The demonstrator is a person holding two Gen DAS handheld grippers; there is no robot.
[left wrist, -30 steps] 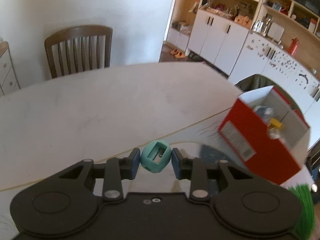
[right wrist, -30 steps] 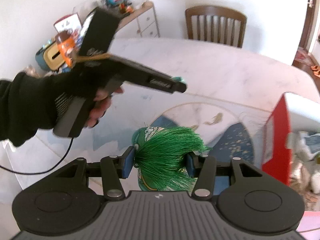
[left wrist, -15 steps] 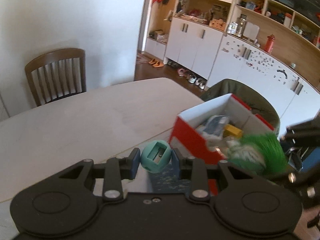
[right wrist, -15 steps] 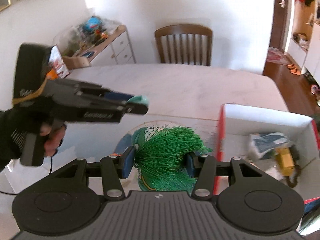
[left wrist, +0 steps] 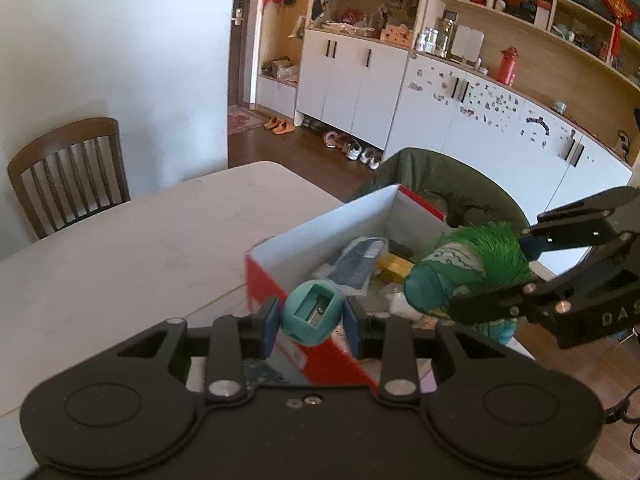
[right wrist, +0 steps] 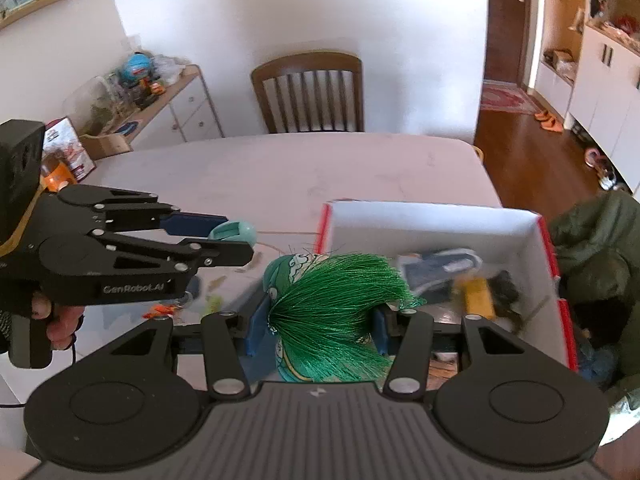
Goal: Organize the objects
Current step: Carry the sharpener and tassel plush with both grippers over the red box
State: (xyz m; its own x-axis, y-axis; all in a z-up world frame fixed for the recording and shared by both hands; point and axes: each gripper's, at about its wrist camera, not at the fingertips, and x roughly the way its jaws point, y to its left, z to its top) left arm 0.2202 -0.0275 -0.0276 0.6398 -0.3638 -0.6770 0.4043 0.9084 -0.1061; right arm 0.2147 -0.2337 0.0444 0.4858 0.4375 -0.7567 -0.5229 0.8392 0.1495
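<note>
My left gripper (left wrist: 312, 318) is shut on a round teal pencil sharpener (left wrist: 313, 313), held just above the near wall of the red box (left wrist: 320, 356). Seen from the right wrist, the same sharpener (right wrist: 233, 232) hovers left of the box (right wrist: 440, 220). My right gripper (right wrist: 318, 322) is shut on a green tasselled pouch (right wrist: 328, 312), at the box's left rim. In the left wrist view the pouch (left wrist: 464, 272) hangs over the box's inside. Inside lie a dark packet (right wrist: 440, 268) and a yellow item (right wrist: 478, 300).
The white table (right wrist: 280, 172) carries a blue patterned mat (left wrist: 260, 372) under the box. A wooden chair (right wrist: 310, 92) stands at the far side, a green jacket (right wrist: 600, 248) drapes a seat right of the box. A drawer unit (right wrist: 176, 108) with clutter is at the left.
Both grippers have swung towards the red box with their loads. The sharpener now sits over the box's near wall and the pouch over its opening.
</note>
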